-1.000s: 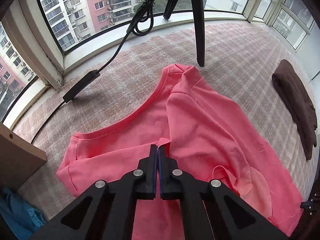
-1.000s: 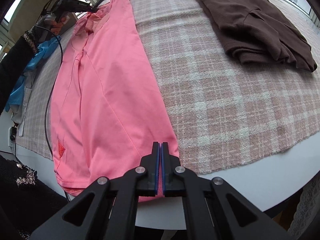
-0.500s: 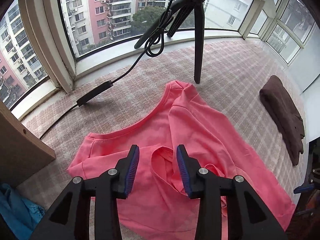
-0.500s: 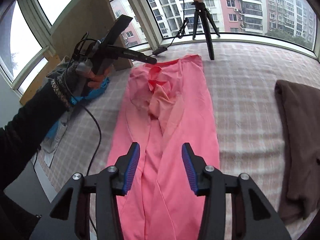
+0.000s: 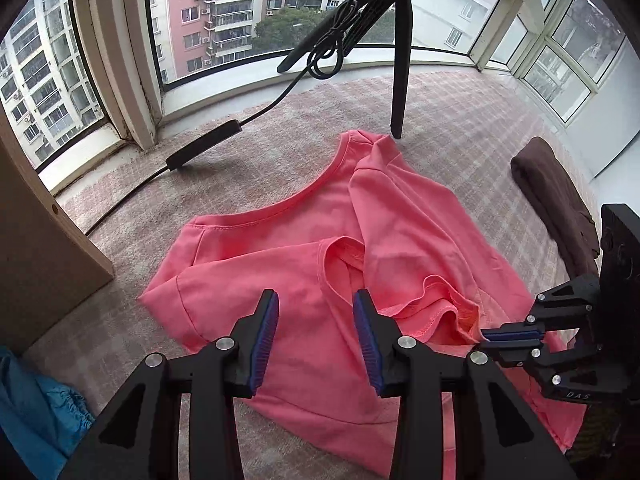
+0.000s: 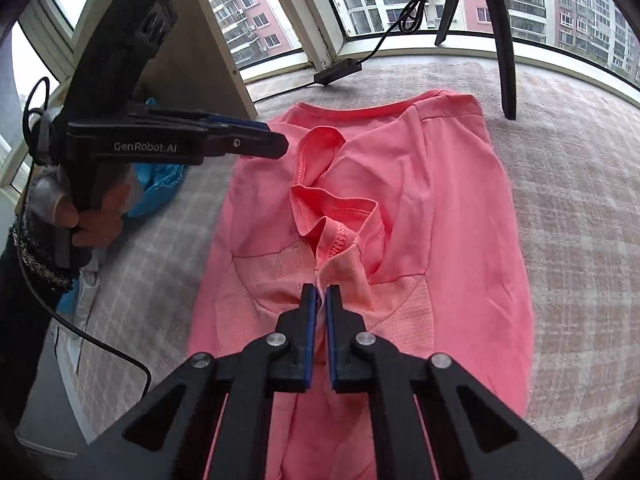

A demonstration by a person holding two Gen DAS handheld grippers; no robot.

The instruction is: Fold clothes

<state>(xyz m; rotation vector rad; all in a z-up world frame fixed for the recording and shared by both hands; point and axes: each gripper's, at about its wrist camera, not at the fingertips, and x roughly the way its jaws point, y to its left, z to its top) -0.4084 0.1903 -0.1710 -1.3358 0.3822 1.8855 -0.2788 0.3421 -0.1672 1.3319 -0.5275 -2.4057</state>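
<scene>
Two grippers are in my views. My left gripper (image 5: pixel 316 320) hangs spread wide above the pink T-shirt (image 5: pixel 320 264), gripping nothing; in the right wrist view it juts in from the left edge (image 6: pixel 276 145), held by a hand (image 6: pixel 96 216). My right gripper (image 6: pixel 320 300) is clamped on a bunched sleeve hem at lower centre, with fabric between the blue pads (image 6: pixel 310 320); in the left wrist view it appears at the right edge (image 5: pixel 510 338), at the same ruffle. The shirt lies sleeves folded inward on the plaid cloth (image 6: pixel 568 184), centre frame. A folded brown garment (image 5: pixel 556 196) sits far right, a tripod leg (image 5: pixel 400 80) just beyond the collar, and blue cloth (image 5: pixel 36 412) at lower left.
</scene>
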